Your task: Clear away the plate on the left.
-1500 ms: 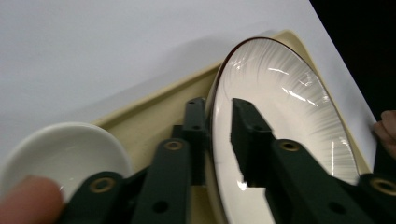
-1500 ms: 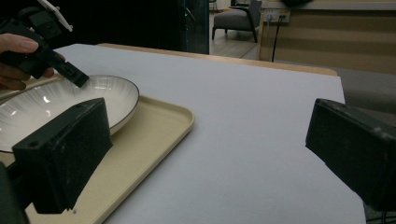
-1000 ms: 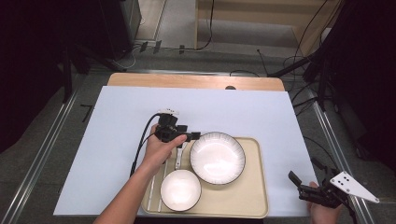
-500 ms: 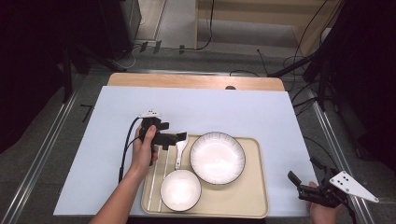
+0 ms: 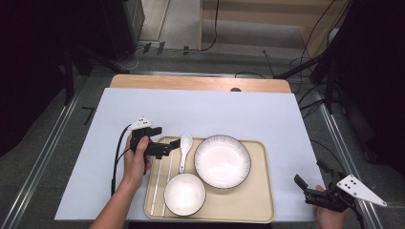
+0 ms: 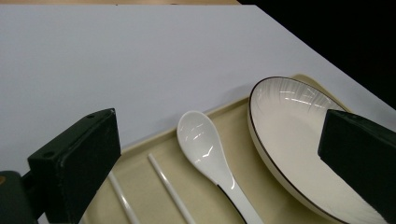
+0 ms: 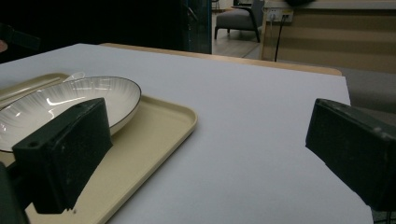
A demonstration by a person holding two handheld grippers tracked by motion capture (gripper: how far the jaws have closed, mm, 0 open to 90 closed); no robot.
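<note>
1. High view: left gripper (image 5: 173, 145) held over the left edge of the tray (image 5: 267, 210), jaws spread with nothing between them, having just been opening. White spoon (image 5: 184, 151) lying on the tray just off the jaw tips toward the plate (image 5: 222, 161), bowl end away from the person, handle running back toward the small bowl (image 5: 185, 193). Two chopsticks (image 5: 160, 183) parallel to it, nearer the hand. Right gripper (image 5: 313, 188) well apart at the table's near right corner, so left hand far nearer
2. Left gripper view: spoon (image 6: 210, 158) centred between the wide-apart jaws and untouched, long axis slanting from upper left to lower right; plate (image 6: 289, 140) under the right jaw
3. Right gripper view: jaws spread and empty over bare white table (image 7: 252, 140); tray corner (image 7: 184, 116) and plate (image 7: 70, 100) off to the left
</note>
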